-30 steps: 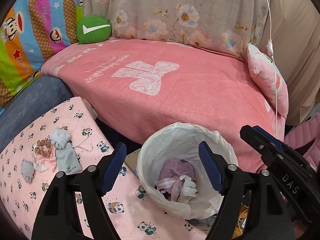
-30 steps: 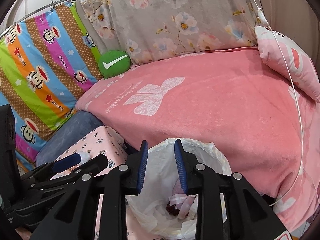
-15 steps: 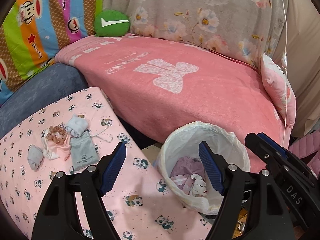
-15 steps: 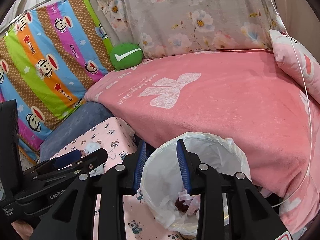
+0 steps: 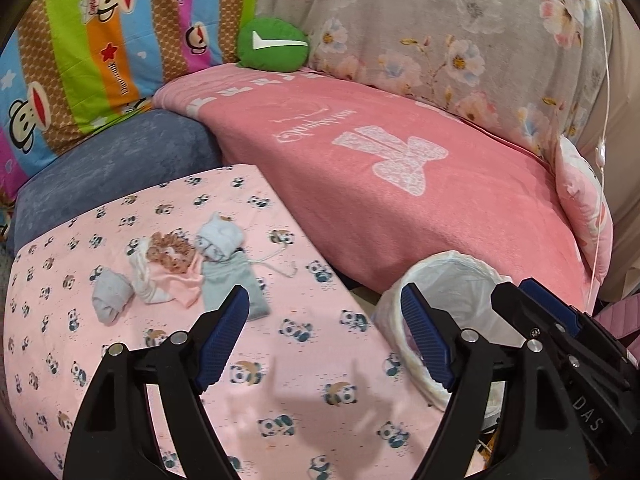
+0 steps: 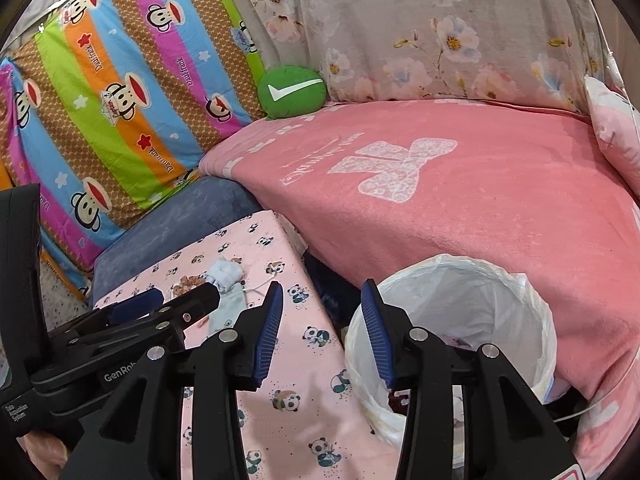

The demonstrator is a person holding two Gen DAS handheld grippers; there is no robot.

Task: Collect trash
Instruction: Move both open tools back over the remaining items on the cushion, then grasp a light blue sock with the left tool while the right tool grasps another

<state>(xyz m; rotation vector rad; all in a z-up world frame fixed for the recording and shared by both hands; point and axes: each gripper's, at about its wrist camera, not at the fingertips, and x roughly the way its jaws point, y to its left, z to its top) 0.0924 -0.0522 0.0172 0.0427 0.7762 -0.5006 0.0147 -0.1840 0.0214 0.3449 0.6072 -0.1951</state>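
- The left gripper hangs wide apart, empty, above the panda cloth.
- The right gripper gapes empty beside the lined bin.
- Small cloth scraps lie bunched on the cloth.

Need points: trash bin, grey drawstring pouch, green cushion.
trash bin (image 6: 536, 312), right wrist view, on the white liner at the far rim.
grey drawstring pouch (image 5: 226, 280), left wrist view, on the middle of the fabric body.
green cushion (image 5: 272, 46), left wrist view, on its front face by the white mark.
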